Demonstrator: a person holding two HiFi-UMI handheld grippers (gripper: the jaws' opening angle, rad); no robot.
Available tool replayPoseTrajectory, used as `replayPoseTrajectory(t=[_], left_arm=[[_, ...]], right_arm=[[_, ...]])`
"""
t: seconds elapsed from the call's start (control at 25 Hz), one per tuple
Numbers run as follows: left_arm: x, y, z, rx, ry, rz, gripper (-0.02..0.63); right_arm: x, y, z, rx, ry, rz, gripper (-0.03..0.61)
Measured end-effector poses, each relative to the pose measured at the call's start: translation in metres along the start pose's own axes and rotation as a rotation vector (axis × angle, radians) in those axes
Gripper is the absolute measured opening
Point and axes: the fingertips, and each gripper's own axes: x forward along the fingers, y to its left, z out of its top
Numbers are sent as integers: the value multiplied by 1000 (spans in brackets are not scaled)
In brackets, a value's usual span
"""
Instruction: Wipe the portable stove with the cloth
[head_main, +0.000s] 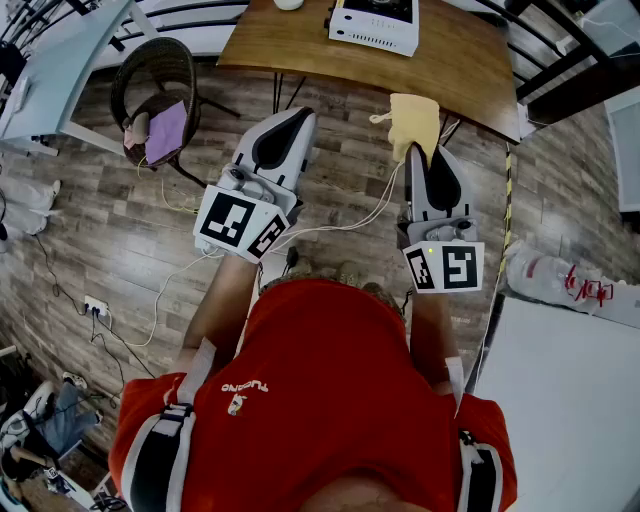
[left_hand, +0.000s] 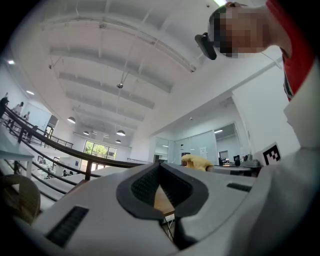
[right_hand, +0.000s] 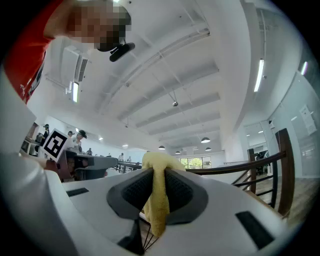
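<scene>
The white portable stove sits on the wooden table at the top of the head view. My right gripper is shut on the yellow cloth, which sticks out past its tips near the table's front edge. In the right gripper view the cloth hangs pinched between the dark pads. My left gripper is shut with nothing in it, level with the right one, just short of the table edge. Its own view shows the pads meeting, and the cloth off to the right.
A wicker chair with a purple cloth on it stands to the left on the wood floor. White cables trail between the grippers. A black railing runs at the top right, and a white surface lies at the lower right.
</scene>
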Motion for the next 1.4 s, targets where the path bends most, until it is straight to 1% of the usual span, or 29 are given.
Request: replayPoseTrajectory(t=[0.2, 0.44, 0.72, 0.84, 1.0, 1.4], left_arm=[[-5, 18, -1, -10, 0, -8, 9], [-8, 48, -12, -28, 5, -22, 9], [6, 82, -21, -34, 18, -27, 9], [27, 98, -23, -27, 13, -31, 9], [64, 120, -34, -19, 19, -35, 9], [183, 192, -69, 6, 83, -1, 9]], right_arm=[[14, 13, -2, 18, -9, 8, 83], [33, 25, -15, 10, 8, -19, 83], [66, 21, -26, 8, 10, -35, 83], [89, 12, -29, -5, -4, -24, 83], [126, -11, -42, -9, -12, -19, 83], [239, -93, -84, 20, 15, 19, 83]])
